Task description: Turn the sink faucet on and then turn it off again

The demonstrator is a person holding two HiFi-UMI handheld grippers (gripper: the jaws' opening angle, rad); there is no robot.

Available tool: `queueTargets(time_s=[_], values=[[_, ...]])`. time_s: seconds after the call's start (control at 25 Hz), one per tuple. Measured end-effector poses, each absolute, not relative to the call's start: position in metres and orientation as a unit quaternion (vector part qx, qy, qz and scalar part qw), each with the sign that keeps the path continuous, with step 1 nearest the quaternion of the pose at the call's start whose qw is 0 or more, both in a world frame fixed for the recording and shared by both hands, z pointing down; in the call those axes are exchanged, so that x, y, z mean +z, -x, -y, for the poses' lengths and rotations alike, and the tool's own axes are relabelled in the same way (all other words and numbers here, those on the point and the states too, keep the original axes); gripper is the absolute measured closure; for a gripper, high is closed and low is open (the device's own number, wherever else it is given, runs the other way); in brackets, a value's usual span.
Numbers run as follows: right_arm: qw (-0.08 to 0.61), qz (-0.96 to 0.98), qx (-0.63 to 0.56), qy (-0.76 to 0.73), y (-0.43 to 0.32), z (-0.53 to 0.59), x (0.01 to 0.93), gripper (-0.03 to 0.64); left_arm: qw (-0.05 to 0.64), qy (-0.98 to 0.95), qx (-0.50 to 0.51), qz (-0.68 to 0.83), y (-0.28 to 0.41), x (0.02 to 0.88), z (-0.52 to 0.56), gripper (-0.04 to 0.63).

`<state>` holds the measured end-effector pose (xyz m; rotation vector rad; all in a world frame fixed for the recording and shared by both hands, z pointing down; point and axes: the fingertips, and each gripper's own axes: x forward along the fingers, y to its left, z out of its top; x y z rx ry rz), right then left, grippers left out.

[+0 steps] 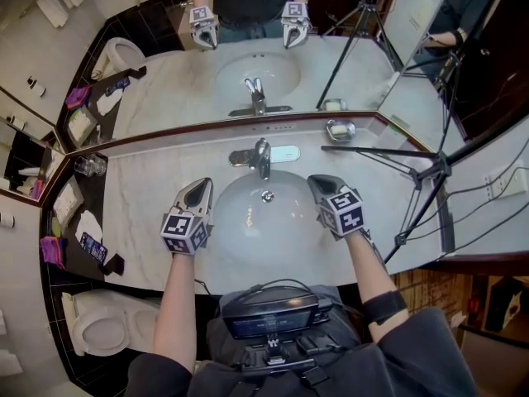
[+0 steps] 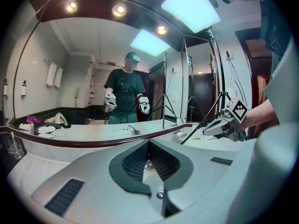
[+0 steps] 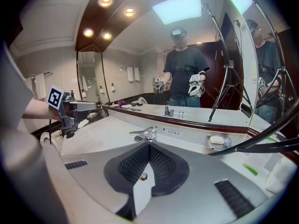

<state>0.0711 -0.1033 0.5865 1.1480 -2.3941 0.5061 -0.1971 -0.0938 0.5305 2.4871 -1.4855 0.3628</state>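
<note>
A dark device point(image 1: 269, 314) strapped to the person's chest is seen nearest, at the bottom of the head view, with both forearms stretched out past it over a pale marble counter point(image 1: 140, 222). At far left a toilet point(image 1: 99, 329) is seen below the counter's end, and a phone point(image 1: 92, 249) is laid on the dark ledge above it, with glasses point(image 1: 89, 165) set at the counter's back corner. The left gripper point(image 1: 200, 187) is held over the left rim of the basin point(image 1: 248, 230); its jaws are pressed together, and nothing is pinched between them. The basin is sunk into the middle of the counter, and a drain point(image 1: 267, 195) is seen in its bowl. The faucet point(image 1: 259, 155) is mounted at the back of the basin, just under the mirror point(image 1: 165, 81), between the two grippers and beyond their tips, and is touched by neither. The right gripper point(image 1: 319, 183) is held over the basin's right rim, its jaws likewise closed on nothing and pointed toward the faucet. Further right a soap dish point(image 1: 340, 129) with a bar in it is set against the mirror's edge, and a black tripod point(image 1: 421, 172) is stood across the counter's right end.
</note>
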Motion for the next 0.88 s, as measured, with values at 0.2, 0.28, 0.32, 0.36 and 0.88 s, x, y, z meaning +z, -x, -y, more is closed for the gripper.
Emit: queueTargets(time_s=[0.2, 0.28, 0.32, 0.36, 0.88], values=[[0.219, 0.864, 0.186, -0.414, -0.073, 0.103, 0.589, 0.596, 0.08, -0.856, 0.17, 0.483, 0.176, 0.54, 0.101, 0.57], [0.22, 0.863, 0.187, -0.416, -0.076, 0.102, 0.59, 0.595, 0.074, -0.861, 0.185, 0.467, 0.166, 0.547, 0.102, 0.565], [0.22, 0.862, 0.188, -0.416, -0.077, 0.102, 0.591, 0.597, 0.07, -0.864, 0.195, 0.458, 0.161, 0.551, 0.103, 0.557], [0.221, 0.861, 0.189, -0.417, -0.078, 0.102, 0.592, 0.597, 0.063, -0.867, 0.207, 0.449, 0.156, 0.555, 0.103, 0.528], [0.233, 0.851, 0.204, -0.424, -0.089, 0.109, 0.61, 0.597, -0.231, -0.811, 0.428, 0.324, 0.09, 0.629, 0.143, 0.284]])
